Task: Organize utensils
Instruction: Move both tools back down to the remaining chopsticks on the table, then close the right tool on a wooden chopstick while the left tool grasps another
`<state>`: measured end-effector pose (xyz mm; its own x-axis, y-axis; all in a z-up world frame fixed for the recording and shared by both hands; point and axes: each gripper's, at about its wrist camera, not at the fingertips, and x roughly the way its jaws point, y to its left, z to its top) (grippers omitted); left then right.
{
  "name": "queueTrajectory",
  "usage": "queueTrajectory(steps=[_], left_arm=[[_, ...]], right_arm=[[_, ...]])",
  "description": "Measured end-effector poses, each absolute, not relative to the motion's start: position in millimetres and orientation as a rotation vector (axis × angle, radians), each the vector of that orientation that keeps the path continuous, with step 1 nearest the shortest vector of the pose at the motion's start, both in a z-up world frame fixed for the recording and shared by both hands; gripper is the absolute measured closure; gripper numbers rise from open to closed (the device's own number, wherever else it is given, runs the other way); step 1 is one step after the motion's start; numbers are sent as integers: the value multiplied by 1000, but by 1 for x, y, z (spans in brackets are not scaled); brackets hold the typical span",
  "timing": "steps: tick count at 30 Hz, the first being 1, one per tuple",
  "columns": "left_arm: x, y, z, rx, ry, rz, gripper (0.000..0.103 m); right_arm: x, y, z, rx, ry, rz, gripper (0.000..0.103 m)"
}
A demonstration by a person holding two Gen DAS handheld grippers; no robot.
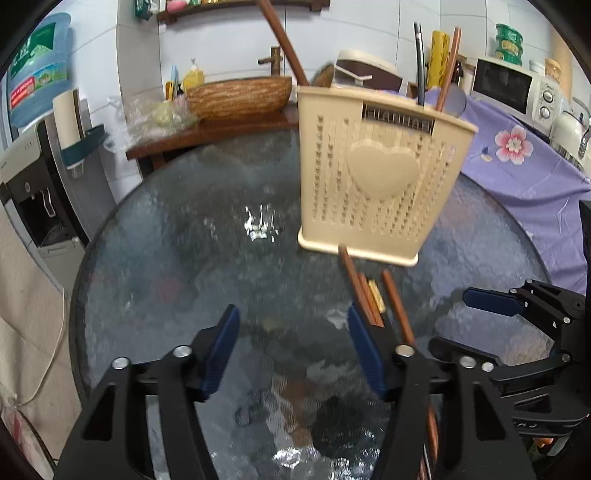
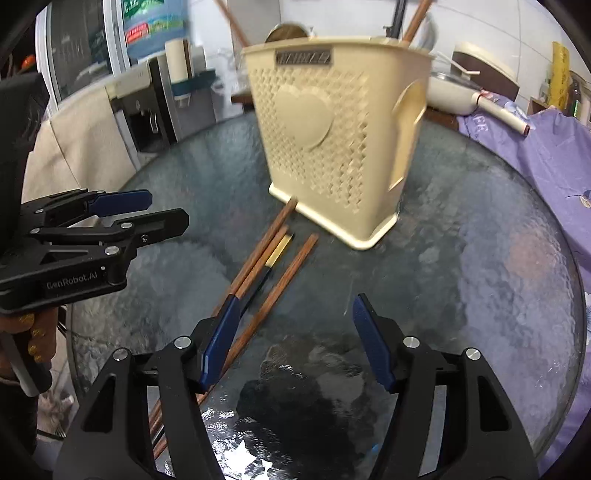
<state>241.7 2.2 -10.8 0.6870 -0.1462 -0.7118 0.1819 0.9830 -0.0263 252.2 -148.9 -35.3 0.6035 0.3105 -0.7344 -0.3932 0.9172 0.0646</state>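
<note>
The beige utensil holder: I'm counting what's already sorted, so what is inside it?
Sticking out of the beige utensil holder are brown chopsticks, a dark handle and a round metal utensil head. The perforated walls hide their lower ends and anything shorter.

My left gripper (image 1: 293, 326) and right gripper (image 2: 291, 319) are black with blue pads. At twelve o'clock stands the cream utensil holder (image 1: 376, 184), patterned with small pierced hearts around one large plain heart. Below it lie reddish-brown chopsticks (image 2: 258, 254) and one black chopstick with a gold band (image 2: 279, 251) on the dark blue-grey mottled glass table (image 1: 184, 258). At two o'clock, a lilac cloth (image 1: 535, 173) bears a pink flower.
</note>
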Motion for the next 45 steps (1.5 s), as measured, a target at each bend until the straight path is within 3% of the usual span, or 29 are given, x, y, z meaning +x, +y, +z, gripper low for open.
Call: queueTrajectory(steps=[8, 24, 36, 45], left_arm=[[235, -3, -24, 53, 829, -201, 57], [233, -38, -33, 83, 869, -299, 57], [234, -52, -46, 153, 896, -314, 63], [233, -20, -40, 126, 910, -280, 65]], right_arm=[[253, -133, -51, -161, 887, 392, 40], [253, -168, -51, -133, 944, 413, 54], [254, -168, -49, -139, 942, 416, 54], [259, -192, -46, -75, 971, 407, 57]])
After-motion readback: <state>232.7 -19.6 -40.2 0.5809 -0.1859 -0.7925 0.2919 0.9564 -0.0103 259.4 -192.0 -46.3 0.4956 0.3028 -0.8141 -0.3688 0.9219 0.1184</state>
